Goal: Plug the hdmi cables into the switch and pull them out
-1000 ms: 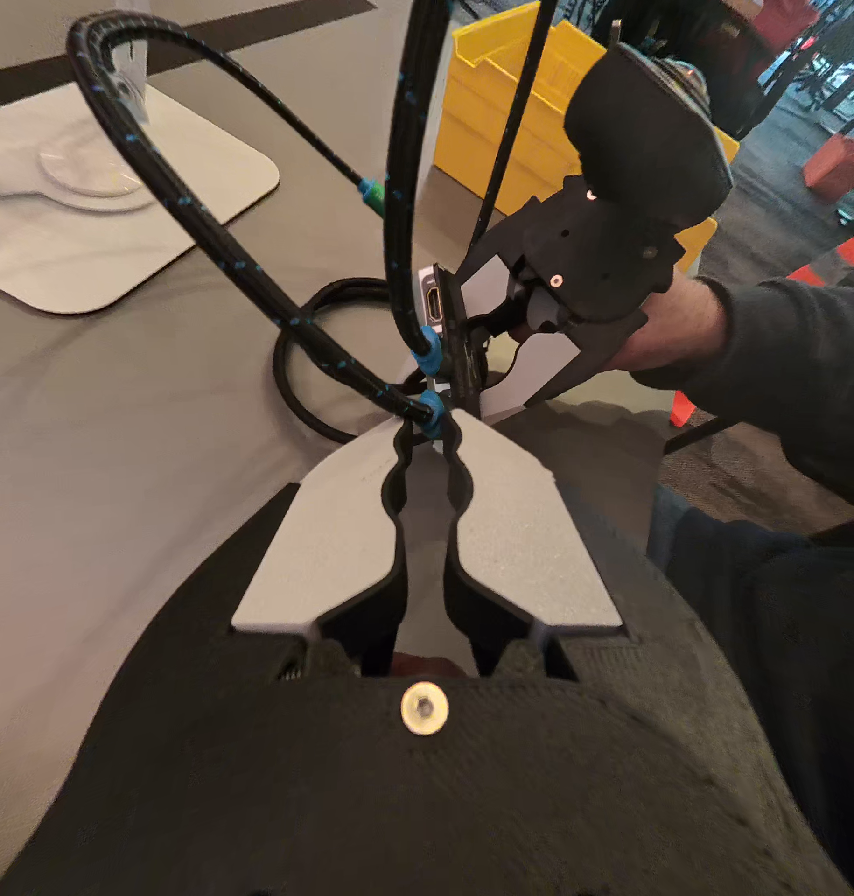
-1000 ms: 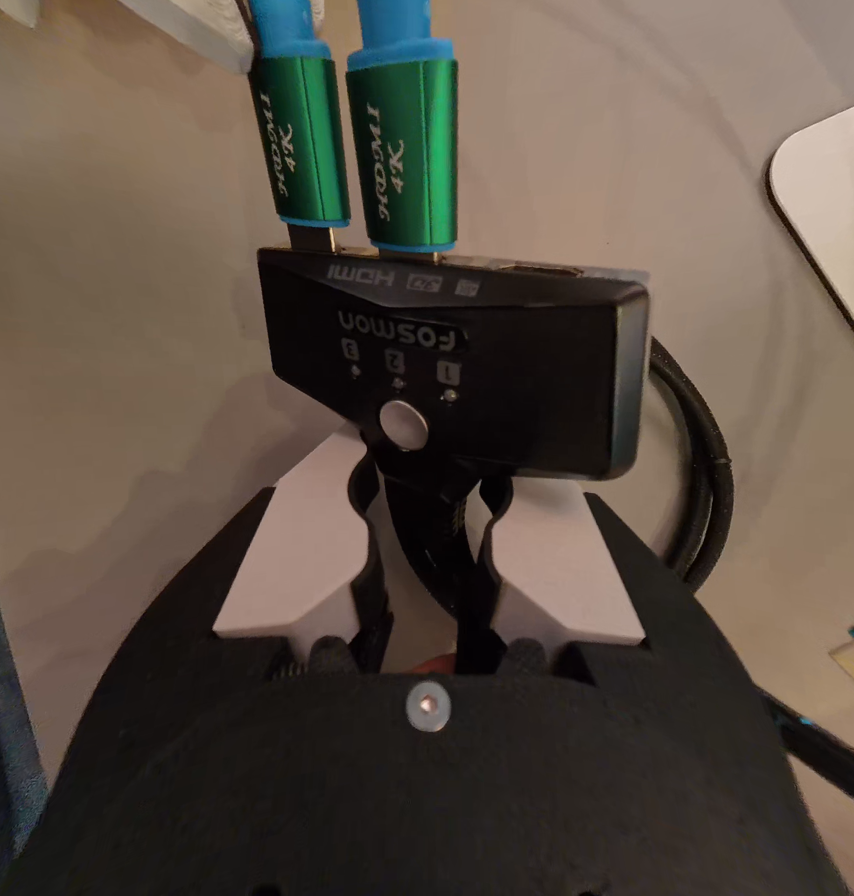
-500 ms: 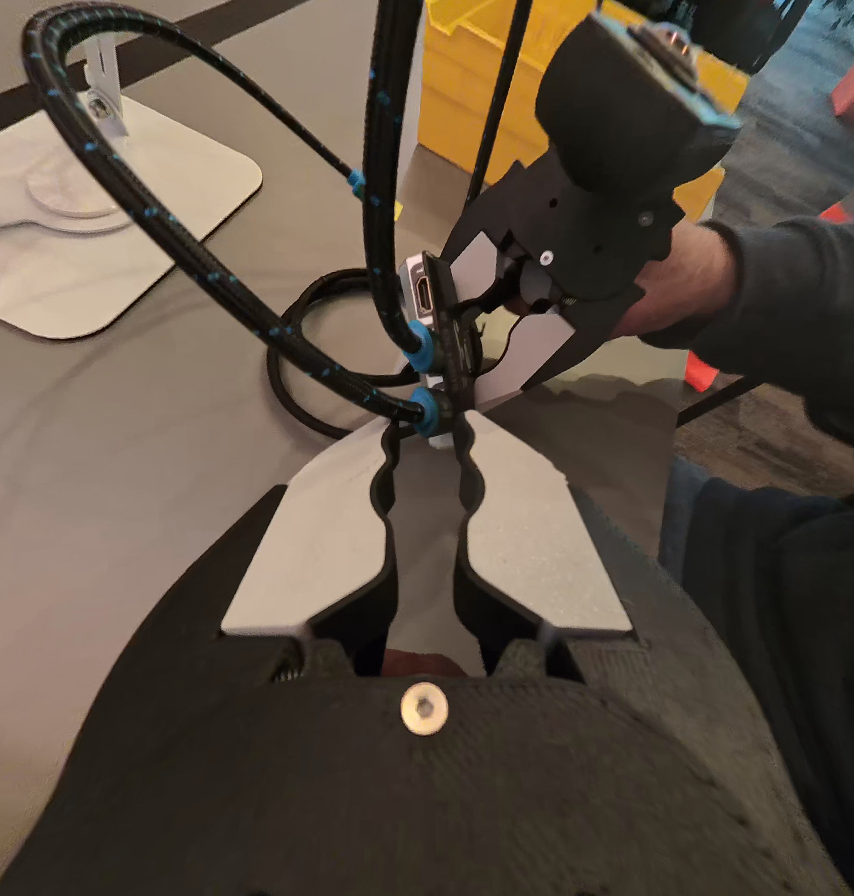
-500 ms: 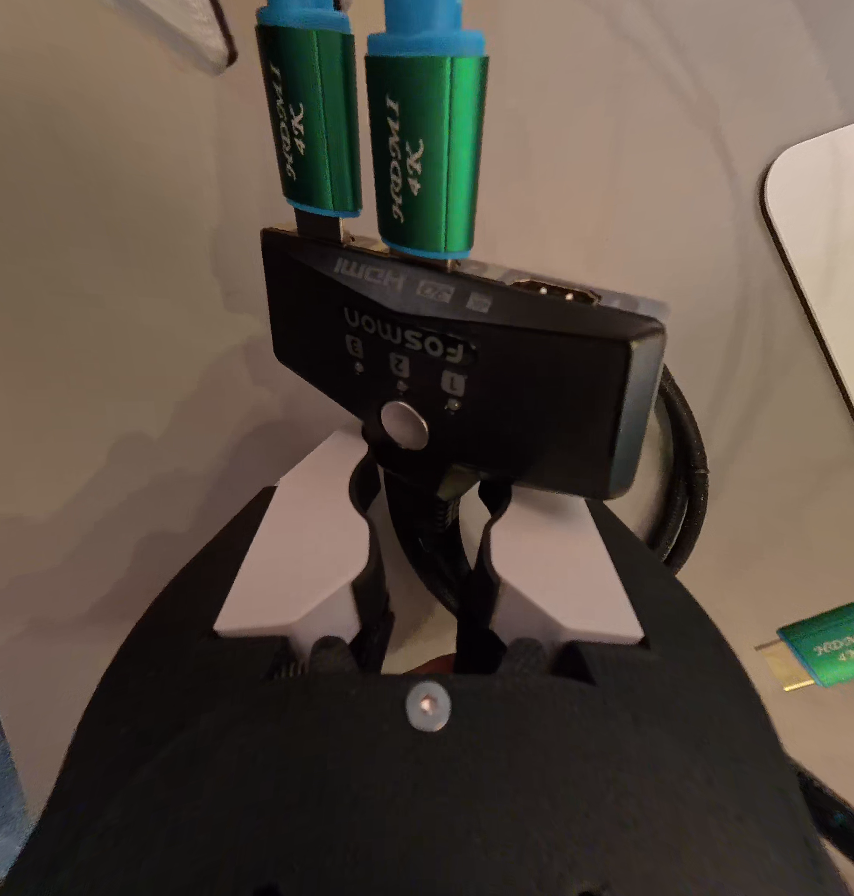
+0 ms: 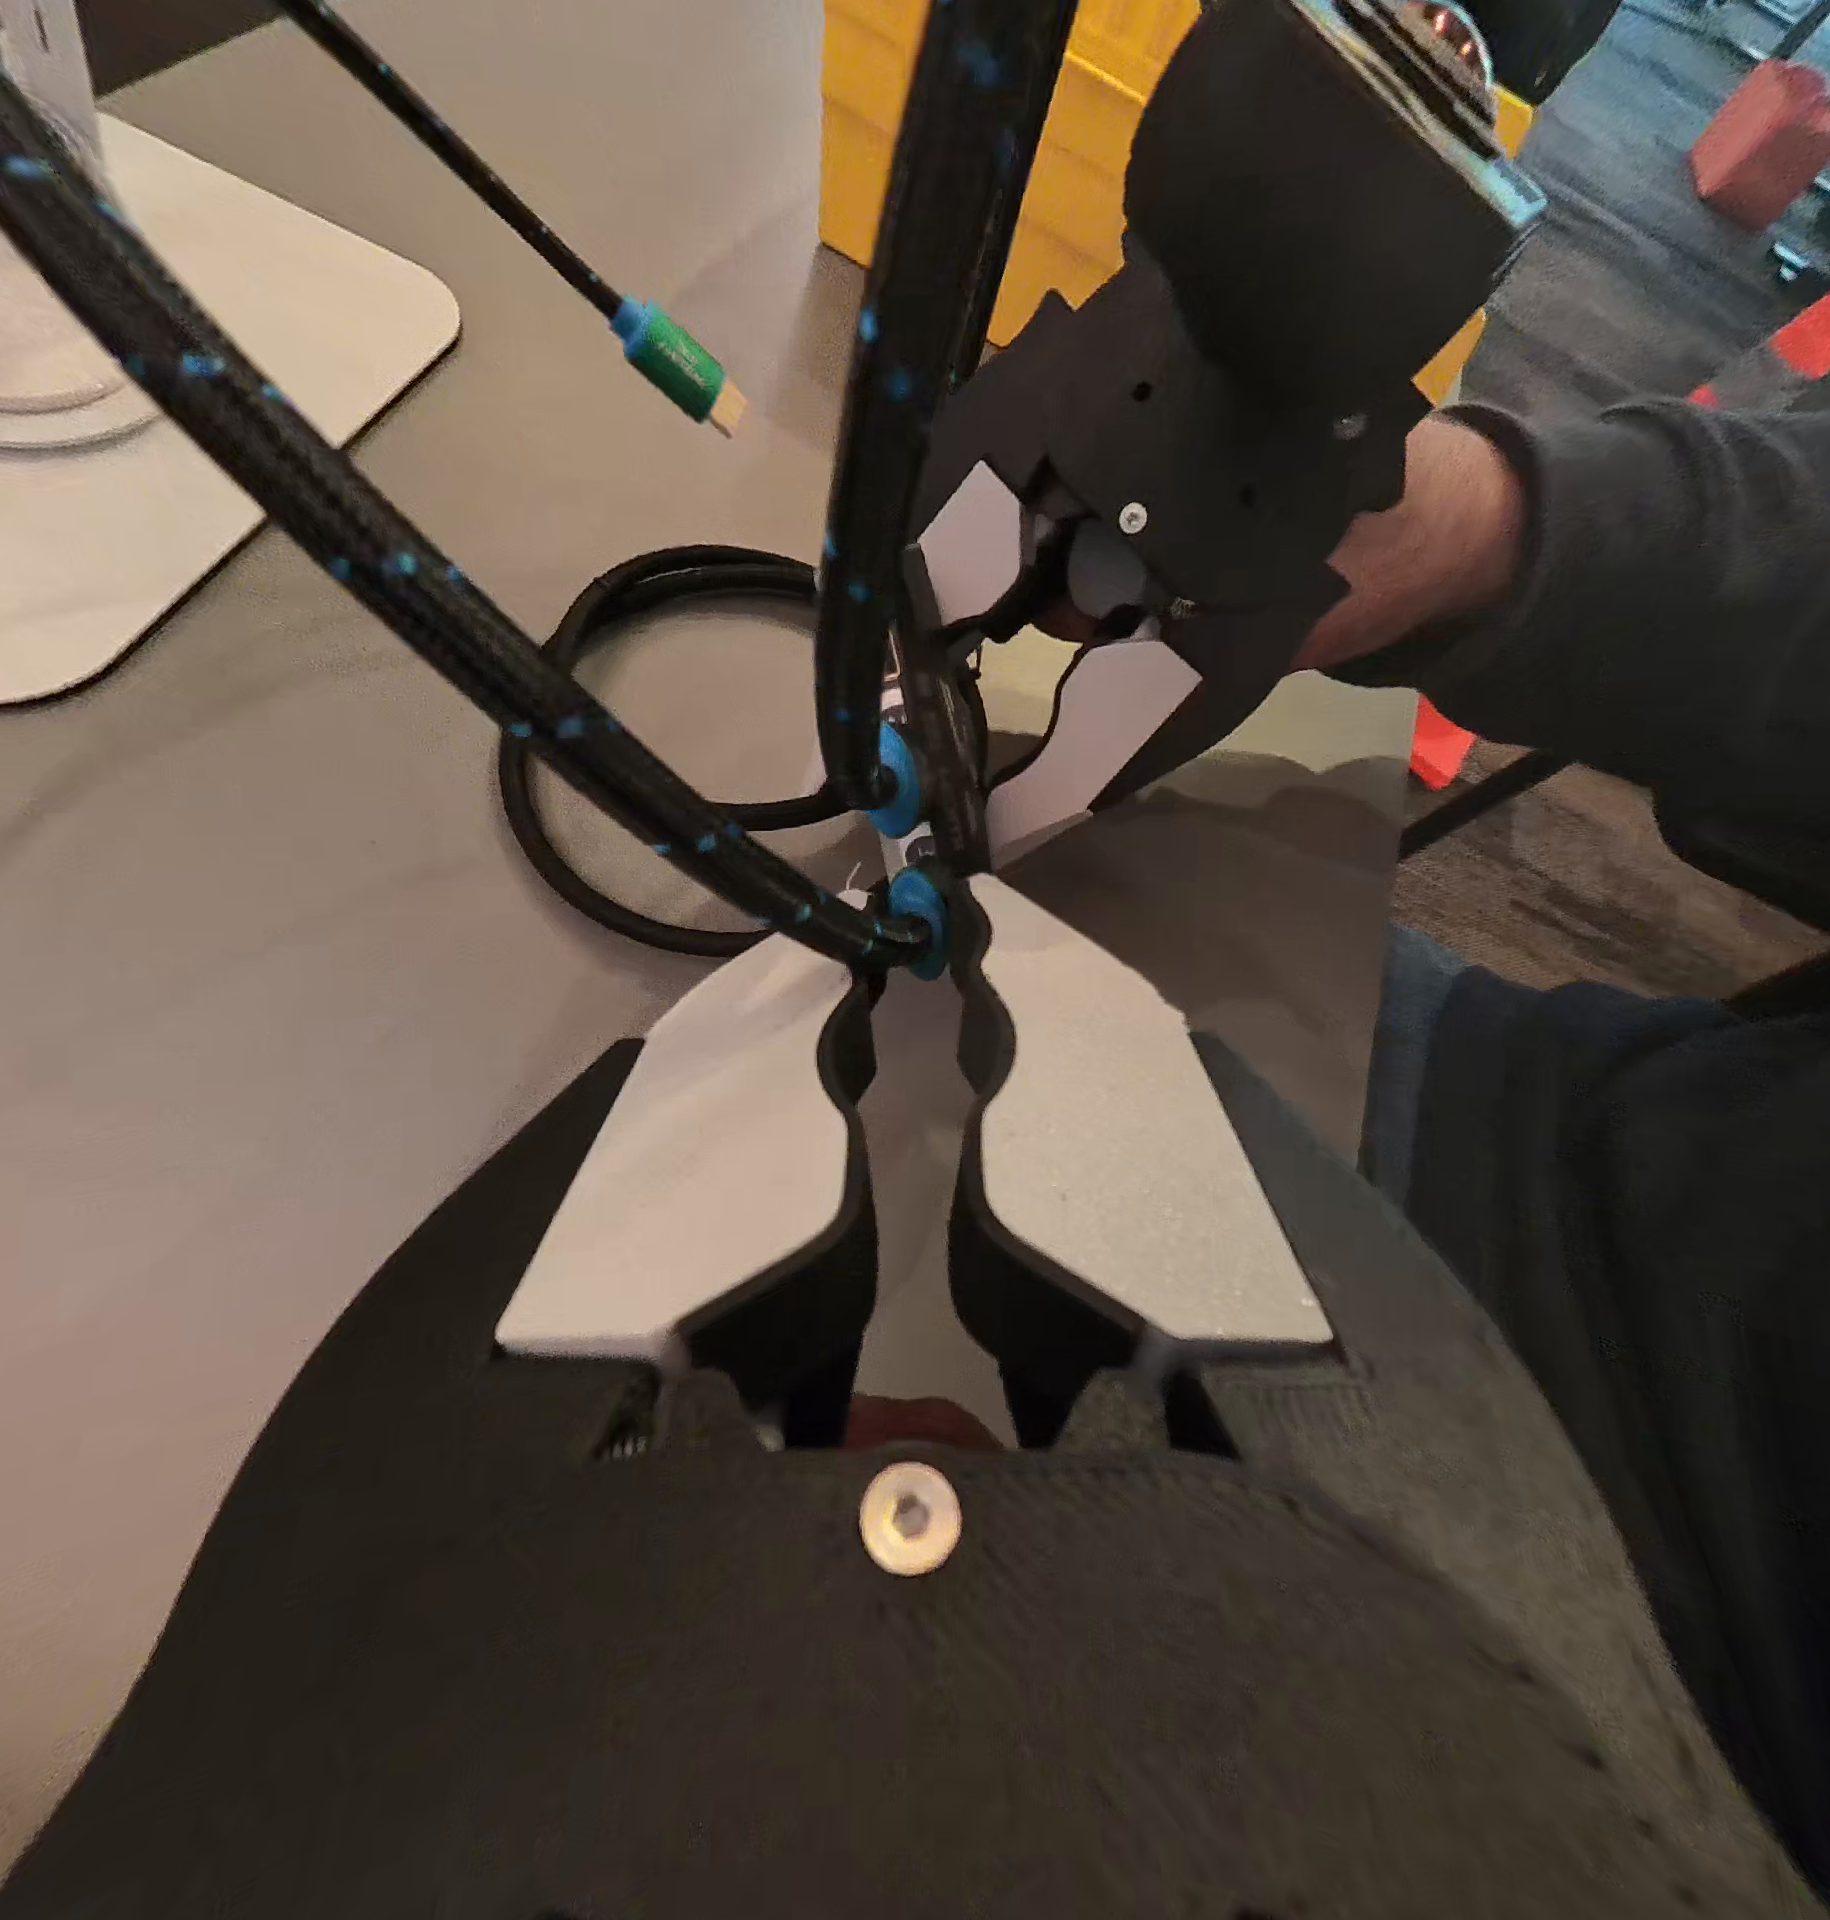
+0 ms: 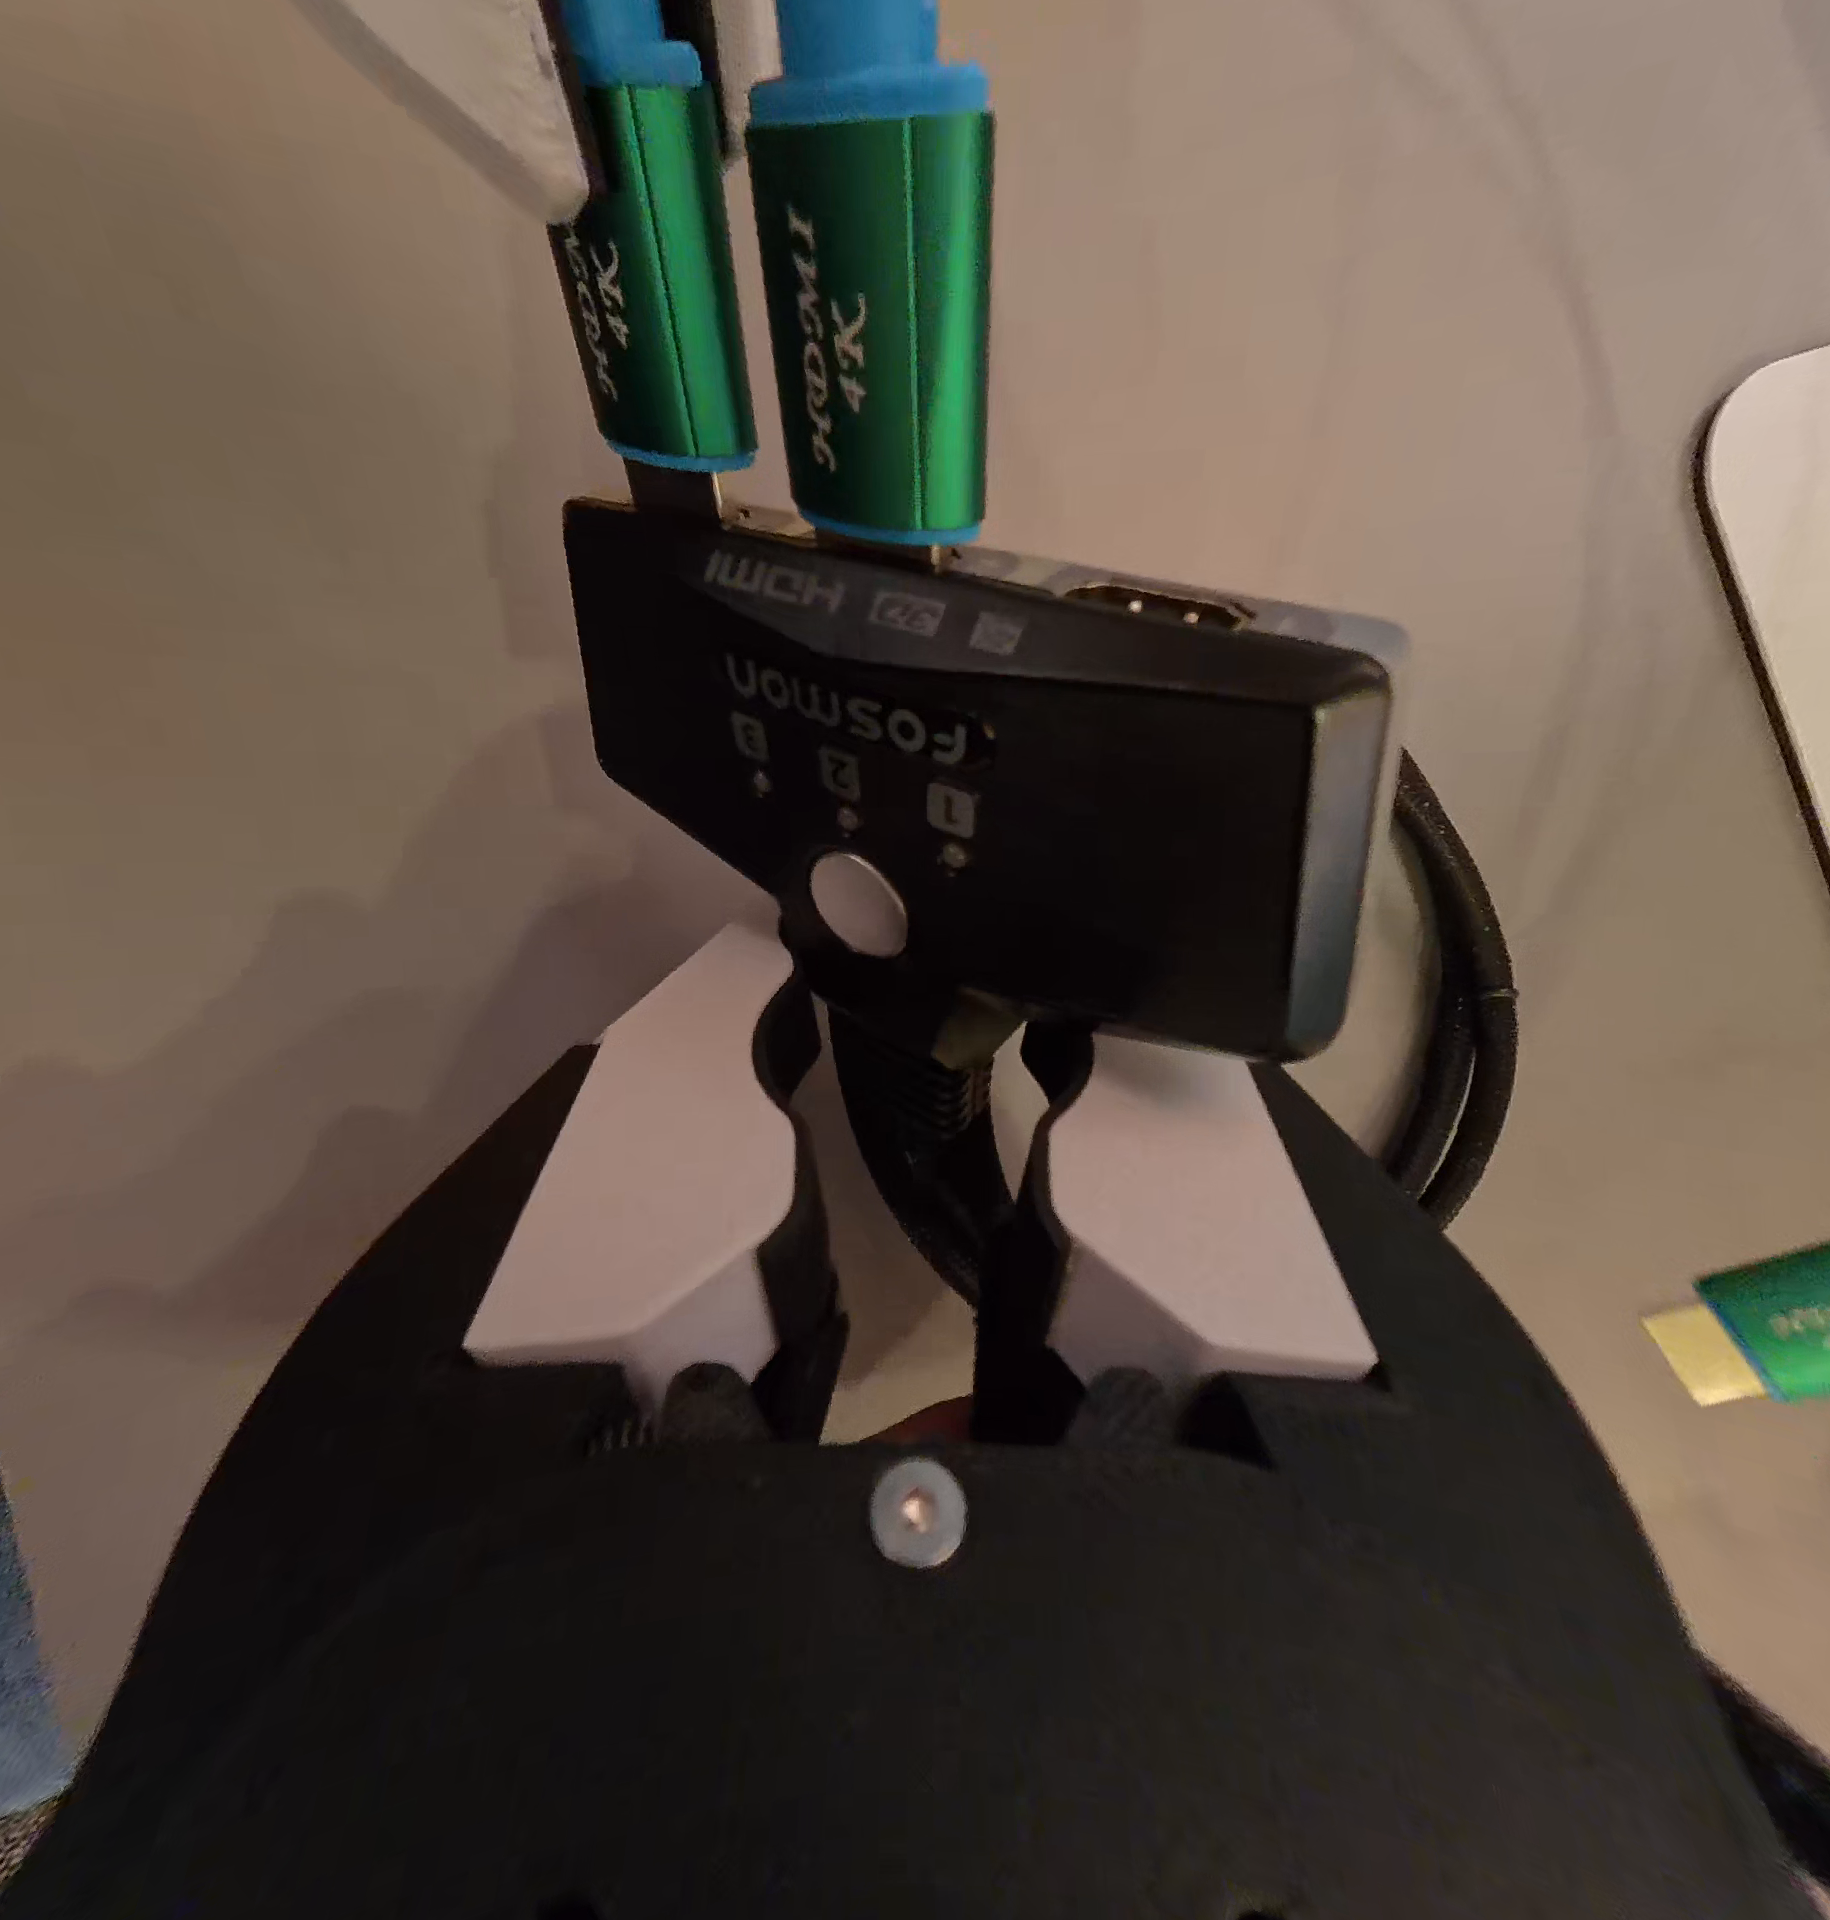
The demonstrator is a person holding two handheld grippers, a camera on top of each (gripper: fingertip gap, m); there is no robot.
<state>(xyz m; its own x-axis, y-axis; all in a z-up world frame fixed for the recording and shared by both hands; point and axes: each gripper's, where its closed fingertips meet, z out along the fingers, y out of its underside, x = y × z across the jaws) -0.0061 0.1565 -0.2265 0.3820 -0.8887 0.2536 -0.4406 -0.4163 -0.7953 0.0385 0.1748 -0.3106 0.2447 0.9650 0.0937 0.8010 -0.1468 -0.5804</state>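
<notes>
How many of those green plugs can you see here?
3. Two stand in the black switch: the left plug, partly withdrawn, and the middle plug. A loose plug lies on the table.

Green plugs (image 6: 869,322), blue collars; black switch (image 6: 1098,821); black-blue braided cables (image 5: 371,540); yellow bin (image 5: 1077,156).

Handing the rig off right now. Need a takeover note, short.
Left gripper: shut on the outer plug, which shows bare metal above its port, so it is not fully seated.
Right gripper: shut on the switch at its cable boot.
Middle plug looks seated. Third port is empty. Loose plug lies on the table.
Left to do, probably: pull the outer plug free, then the middle plug.
</notes>
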